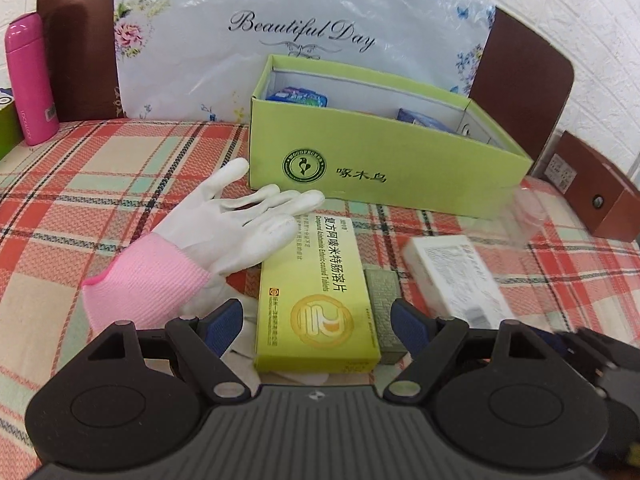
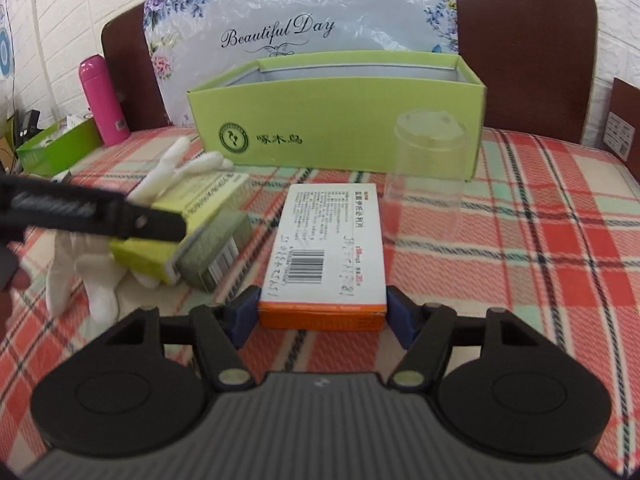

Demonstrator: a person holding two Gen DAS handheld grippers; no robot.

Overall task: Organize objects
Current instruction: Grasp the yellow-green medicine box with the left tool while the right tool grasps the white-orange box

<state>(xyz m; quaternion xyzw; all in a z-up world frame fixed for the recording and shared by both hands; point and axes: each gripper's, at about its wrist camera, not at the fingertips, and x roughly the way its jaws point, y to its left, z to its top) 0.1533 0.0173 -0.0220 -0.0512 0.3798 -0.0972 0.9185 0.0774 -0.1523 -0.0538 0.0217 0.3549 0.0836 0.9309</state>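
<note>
Your left gripper [image 1: 318, 326] sits low over the plaid cloth [image 1: 100, 184], jaws spread wide, with the yellow-green medicine box [image 1: 316, 300] lying between the blue pads. There's daylight on both sides of it, so you're straddling that box, not gripping it. A narrow grey-green box [image 1: 384, 312] lies tight against its right edge, also inside your jaws. A white glove with a pink cuff [image 1: 208, 236] lies just left of the box, fingers reaching toward the big green box [image 1: 380, 160].

Over on your right gripper [image 2: 322, 312], the white medicine box with the orange end [image 2: 326, 256] lies flat on the cloth between the blue pads, barcode up. The pads stand right at its two near corners and look to be touching; the near edge is soft in this view, so I'd call it a grip, though I can't swear to how firm.

The big green box stands open at the back of the cloth, and from your left camera you can see blue packets [image 1: 298, 96] already inside. A clear plastic cup [image 2: 428, 160] stands upside down just in front of its right end, beyond your white box. The pink bottle [image 2: 102, 100] stands upright far left, near a green tissue box [image 2: 56, 148].
</note>
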